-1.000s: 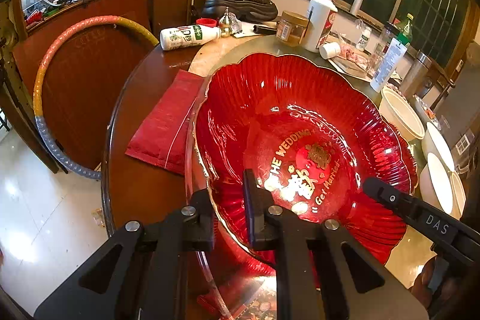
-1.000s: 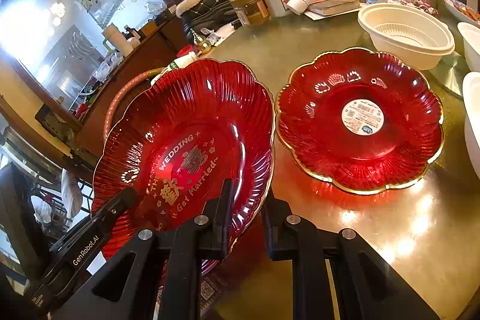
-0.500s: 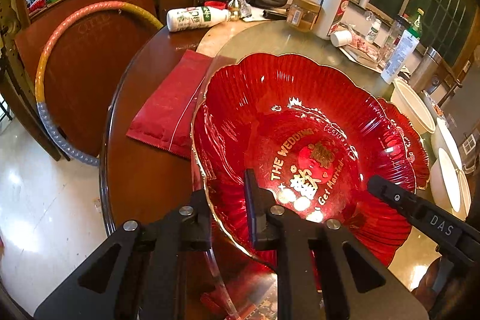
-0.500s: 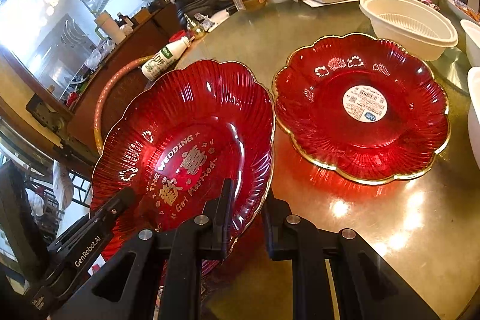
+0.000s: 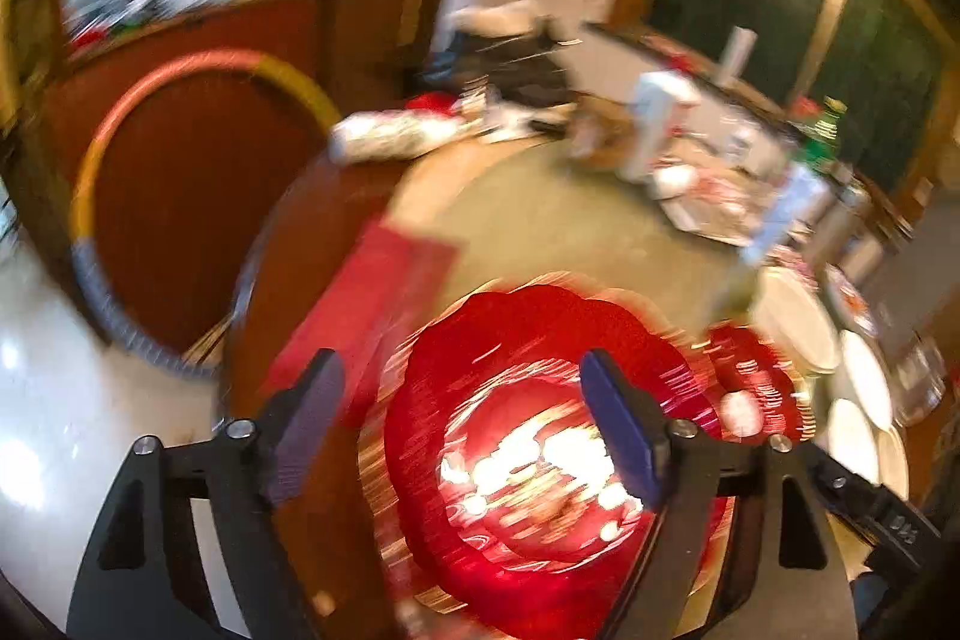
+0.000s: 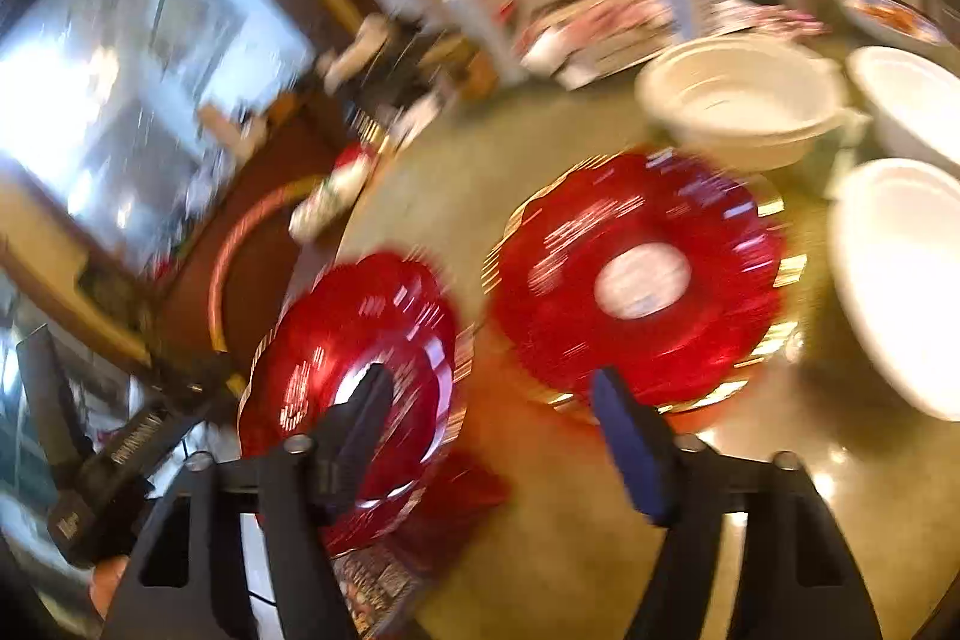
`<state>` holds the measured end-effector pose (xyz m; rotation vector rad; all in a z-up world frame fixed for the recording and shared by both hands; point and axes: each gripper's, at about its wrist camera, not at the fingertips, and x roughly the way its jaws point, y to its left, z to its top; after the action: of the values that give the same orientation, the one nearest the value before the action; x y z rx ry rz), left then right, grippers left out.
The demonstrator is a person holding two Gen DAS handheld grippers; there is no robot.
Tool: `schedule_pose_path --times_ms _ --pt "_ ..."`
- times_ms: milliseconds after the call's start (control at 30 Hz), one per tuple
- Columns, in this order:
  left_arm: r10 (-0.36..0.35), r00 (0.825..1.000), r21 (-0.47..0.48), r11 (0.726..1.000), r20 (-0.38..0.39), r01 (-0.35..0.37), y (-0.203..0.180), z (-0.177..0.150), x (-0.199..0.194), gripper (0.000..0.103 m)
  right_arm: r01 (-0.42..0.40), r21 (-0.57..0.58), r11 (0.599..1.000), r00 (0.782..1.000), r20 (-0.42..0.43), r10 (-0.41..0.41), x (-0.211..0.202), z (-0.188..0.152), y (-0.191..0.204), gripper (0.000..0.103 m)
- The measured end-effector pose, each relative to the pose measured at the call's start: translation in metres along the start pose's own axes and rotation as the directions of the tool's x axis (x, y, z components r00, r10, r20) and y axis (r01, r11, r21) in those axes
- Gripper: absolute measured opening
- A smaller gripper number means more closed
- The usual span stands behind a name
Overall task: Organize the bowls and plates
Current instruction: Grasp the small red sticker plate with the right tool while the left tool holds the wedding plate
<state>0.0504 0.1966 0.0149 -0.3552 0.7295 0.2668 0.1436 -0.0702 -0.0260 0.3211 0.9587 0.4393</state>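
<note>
Red glass tells us what changed: 0.5 s ago both grippers pinched the wedding plate, and now our left gripper and right gripper gape wide, gripping nothing. Freed, it sits at 9 o'clock of the 2nd red plate, apparently unstacked, with white bowls beyond at 1 o'clock.

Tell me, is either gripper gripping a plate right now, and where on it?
Nothing is held. The left gripper and right gripper both stand open above the wedding plate.
</note>
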Motion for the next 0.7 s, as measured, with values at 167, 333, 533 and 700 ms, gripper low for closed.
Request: schedule_pose_path --times_ms 167,333,533,700 --pt "-0.136 0.978 0.240 0.955 -0.160 0.172 -0.089 0.027 0.034 0.082 0.028 0.154 0.988 1.000 -0.013 -0.026 -0.009 0.005 -0.054 0.074" --pt "-0.125 0.948 0.374 0.897 -0.294 0.235 -0.160 0.033 0.087 0.082 0.004 0.259 0.966 0.999 -0.050 0.009 0.004 0.007 -0.089 0.074" --pt "-0.070 0.904 0.344 0.910 -0.423 0.231 -0.191 0.038 0.152 0.082 0.003 0.284 0.959 0.997 -0.075 0.019 0.018 0.019 -0.103 0.071" --pt "-0.009 0.856 0.344 0.913 -0.517 0.218 -0.189 0.027 0.182 0.074 -0.009 0.282 0.959 0.997 -0.065 0.028 0.025 0.025 -0.105 0.060"
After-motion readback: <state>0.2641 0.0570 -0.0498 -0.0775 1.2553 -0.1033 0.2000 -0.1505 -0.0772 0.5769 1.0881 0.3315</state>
